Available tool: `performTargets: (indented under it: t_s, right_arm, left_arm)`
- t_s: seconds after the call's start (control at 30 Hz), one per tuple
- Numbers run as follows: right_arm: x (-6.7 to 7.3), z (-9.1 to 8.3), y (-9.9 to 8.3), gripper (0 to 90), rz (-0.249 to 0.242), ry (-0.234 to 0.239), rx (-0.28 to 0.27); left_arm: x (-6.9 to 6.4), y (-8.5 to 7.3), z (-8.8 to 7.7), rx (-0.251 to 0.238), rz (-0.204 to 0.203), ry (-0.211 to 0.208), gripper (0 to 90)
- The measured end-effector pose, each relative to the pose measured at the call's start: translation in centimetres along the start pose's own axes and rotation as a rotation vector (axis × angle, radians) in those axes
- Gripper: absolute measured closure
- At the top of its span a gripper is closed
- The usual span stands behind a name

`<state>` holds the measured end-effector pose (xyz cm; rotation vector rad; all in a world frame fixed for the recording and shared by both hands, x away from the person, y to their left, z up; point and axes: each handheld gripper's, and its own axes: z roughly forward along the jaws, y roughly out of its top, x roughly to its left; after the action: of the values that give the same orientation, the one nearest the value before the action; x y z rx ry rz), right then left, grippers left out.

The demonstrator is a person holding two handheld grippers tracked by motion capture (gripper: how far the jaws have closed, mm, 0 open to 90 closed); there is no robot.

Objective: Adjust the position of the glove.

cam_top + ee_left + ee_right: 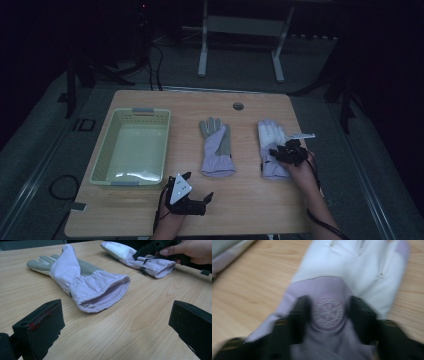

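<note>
L gripper [192,192] rests near the desk's [250,210] front edge, jaws wide apart, nothing between them. R gripper [286,151] is down on the right glove [272,145], toward the desk's right edge; jaws part-closed, straddling a fold of lilac fabric at the round badge [328,312]. Pads look to be pinching it, but blur leaves firm contact uncertain. Judgement: get enough cloth bunched btwn the pads before lifting, else cuff slips. Left glove [216,146] lies mid-desk, apart. Basket [111,145] sits toward the left edge, likely drop spot.
</note>
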<state>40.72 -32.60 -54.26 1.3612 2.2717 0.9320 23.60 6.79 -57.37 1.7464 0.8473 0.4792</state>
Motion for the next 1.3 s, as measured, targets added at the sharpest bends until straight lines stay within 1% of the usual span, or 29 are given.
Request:
performTargets:
  t_s: [0.2, 0.3, 0.33, 0.4, 0.47, 0.57, 0.6, 0.63, 0.73, 0.83, 0.87, 0.9, 0.97, 1.07, 1.13, 1.23, 1.3]
  right_arm:
    - [0.1, -0.2, 0.0, 70.9, 0.067, 0.005, 0.0]
    - [-0.1, -0.5, -0.1, 74.2, 0.114, 0.029, -0.016]
    - [-0.2, -0.6, -0.1, 75.0, 0.113, 0.031, -0.022]
    - [-0.3, -1.0, 0.0, 77.2, 0.137, 0.033, -0.036]
    - [-0.1, -1.6, 0.3, 78.5, 0.145, 0.019, -0.043]
    - [0.1, -2.9, 1.3, 79.3, 0.136, 0.003, -0.06]
    - [0.2, -3.4, 1.8, 79.2, 0.131, -0.001, -0.066]
    - [0.3, -4.0, 2.4, 79.3, 0.128, -0.016, -0.078]
    - [0.7, -5.6, 4.0, 79.4, 0.111, -0.031, -0.107]
    - [1.2, -7.1, 5.8, 79.6, 0.09, -0.017, -0.128]
    - [1.4, -7.4, 6.2, 79.6, 0.086, -0.022, -0.135]
    - [1.7, -8.0, 6.9, 79.5, 0.086, -0.032, -0.144]
    - [2.3, -8.6, 7.8, 79.5, 0.079, -0.035, -0.157]
    - [3.5, -9.6, 9.2, 79.2, 0.071, -0.025, -0.184]
    - [4.6, -10.0, 10.2, 79.1, 0.046, -0.028, -0.185]
    - [5.8, -10.3, 11.2, 79.1, 0.043, -0.017, -0.193]
    - [7.0, -10.4, 11.9, 79.1, 0.041, -0.016, -0.198]
  left_arm:
    - [0.0, 0.0, 0.0, 0.0, -0.005, 0.001, 0.0]
    - [0.0, 0.0, 0.0, 0.0, -0.006, 0.001, 0.0]
    - [0.0, 0.0, 0.0, 0.0, -0.006, 0.001, 0.0]
    - [0.0, 0.0, 0.0, 0.0, -0.003, 0.002, 0.0]
    - [0.0, 0.0, 0.0, 0.0, -0.006, 0.003, 0.0]
    - [0.0, 0.0, 0.0, 0.002, -0.008, 0.002, 0.0]
    - [0.0, 0.0, 0.0, 0.002, -0.007, 0.003, 0.0]
    - [0.0, 0.0, 0.0, 0.001, -0.007, 0.003, 0.0]
    - [0.0, 0.0, 0.0, 0.001, -0.006, 0.003, 0.0]
    - [0.0, 0.0, 0.0, 0.001, -0.006, 0.003, 0.0]
    - [0.0, 0.0, 0.0, 0.001, -0.005, 0.003, 0.0]
    - [0.0, 0.0, 0.0, 0.003, -0.002, 0.003, 0.0]
    - [0.0, 0.0, 0.0, 0.001, -0.003, 0.003, 0.0]
    - [0.0, 0.0, 0.0, 0.001, -0.004, 0.001, 0.0]
    - [0.0, 0.0, 0.0, -0.002, -0.007, 0.0, 0.0]
    - [0.1, 0.0, 0.0, -0.001, -0.005, 0.0, 0.0]
    - [0.0, 0.0, 0.0, -0.001, -0.005, -0.001, 0.0]
